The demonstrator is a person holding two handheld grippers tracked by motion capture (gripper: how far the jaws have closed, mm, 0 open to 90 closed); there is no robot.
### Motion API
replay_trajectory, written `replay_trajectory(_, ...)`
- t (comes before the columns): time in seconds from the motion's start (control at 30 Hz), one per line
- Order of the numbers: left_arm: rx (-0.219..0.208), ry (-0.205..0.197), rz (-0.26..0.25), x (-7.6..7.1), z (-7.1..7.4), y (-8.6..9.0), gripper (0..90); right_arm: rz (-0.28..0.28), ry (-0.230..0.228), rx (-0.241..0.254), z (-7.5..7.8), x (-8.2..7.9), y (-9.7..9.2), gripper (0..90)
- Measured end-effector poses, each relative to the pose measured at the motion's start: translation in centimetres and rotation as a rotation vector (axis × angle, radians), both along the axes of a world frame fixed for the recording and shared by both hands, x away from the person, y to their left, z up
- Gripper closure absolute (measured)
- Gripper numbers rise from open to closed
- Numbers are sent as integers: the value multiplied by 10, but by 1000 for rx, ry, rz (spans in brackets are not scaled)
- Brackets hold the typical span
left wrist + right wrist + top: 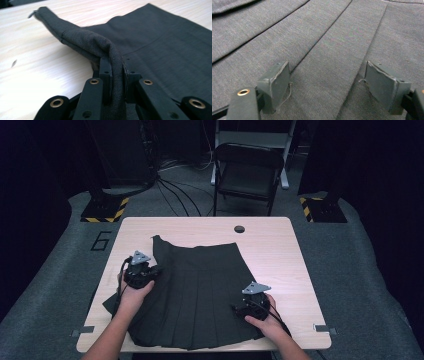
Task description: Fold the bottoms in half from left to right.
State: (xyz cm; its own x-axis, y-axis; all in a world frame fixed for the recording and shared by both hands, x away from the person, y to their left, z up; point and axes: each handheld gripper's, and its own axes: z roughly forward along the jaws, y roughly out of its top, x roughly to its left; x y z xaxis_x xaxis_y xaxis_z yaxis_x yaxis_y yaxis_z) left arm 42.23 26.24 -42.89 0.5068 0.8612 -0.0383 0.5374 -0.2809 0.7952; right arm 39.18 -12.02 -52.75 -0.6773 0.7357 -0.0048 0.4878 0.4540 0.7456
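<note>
A dark grey pleated skirt (pixel 200 290) lies spread on the light wooden table (pixel 280 250), waistband toward the far side. My left gripper (pixel 150 270) is at the skirt's left edge, shut on a fold of the skirt's edge (pixel 110 55), which drapes up and over between the jaws and is lifted off the table. My right gripper (pixel 245 307) rests over the pleats near the skirt's lower right, its jaws wide open with the pads (pixel 278 82) just above the flat cloth (pixel 329 62) and nothing gripped.
A round cable hole (pixel 239 228) sits near the table's far edge. A dark folding chair (pixel 247 170) stands beyond the table, with floor cables and two stand bases with yellow-black stripes (pixel 105 209) at either side.
</note>
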Motion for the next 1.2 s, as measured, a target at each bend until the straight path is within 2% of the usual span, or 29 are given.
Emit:
replay_trajectory(0.1,7,2,-43,1,4,-18,806,-2,-4,2,0,0,0,198)
replay_trajectory(0.13,7,2,-43,1,4,-18,806,0,0,0,0,0,0,198)
replay_trajectory(0.2,8,-7,-67,0,5,-32,812,1,-1,0,0,0,0,198)
replay_trajectory(0.3,10,-13,-82,-1,5,-41,813,1,-2,-1,0,0,0,198)
replay_trajectory(0.37,14,1,-114,1,3,-53,813,0,-1,0,0,0,0,198)
replay_trajectory(0.4,14,1,-114,1,3,-53,813,0,-1,0,0,0,0,198)
replay_trajectory(0.43,31,4,-134,2,0,-62,813,-2,-5,3,0,0,0,198)
replay_trajectory(0.5,37,8,-154,3,-5,-70,813,2,-2,-1,0,0,0,198)
replay_trajectory(0.63,32,20,-174,5,-14,-81,813,2,-2,0,0,0,0,198)
replay_trajectory(0.67,19,43,-181,7,-20,-87,813,1,-2,0,0,0,0,198)
replay_trajectory(0.7,19,43,-181,7,-20,-87,813,0,-1,1,0,0,0,198)
replay_trajectory(0.73,2,59,-189,8,-27,-93,813,-1,-2,1,0,0,0,198)
replay_trajectory(0.97,-21,111,-207,10,-55,-104,811,1,-1,0,0,0,0,198)
replay_trajectory(1.0,-21,111,-207,10,-55,-104,811,1,-1,0,0,0,0,198)
replay_trajectory(1.07,-26,134,-217,10,-63,-107,811,-1,-2,2,0,0,0,198)
replay_trajectory(1.1,-9,143,-222,9,-68,-111,809,-1,0,0,0,0,0,198)
replay_trajectory(1.13,-9,143,-222,9,-68,-111,808,-1,-1,1,0,0,0,198)
replay_trajectory(1.17,15,147,-233,8,-69,-113,803,2,-1,-1,0,0,0,198)
replay_trajectory(1.2,11,143,-234,7,-69,-114,788,2,-1,0,0,0,0,198)
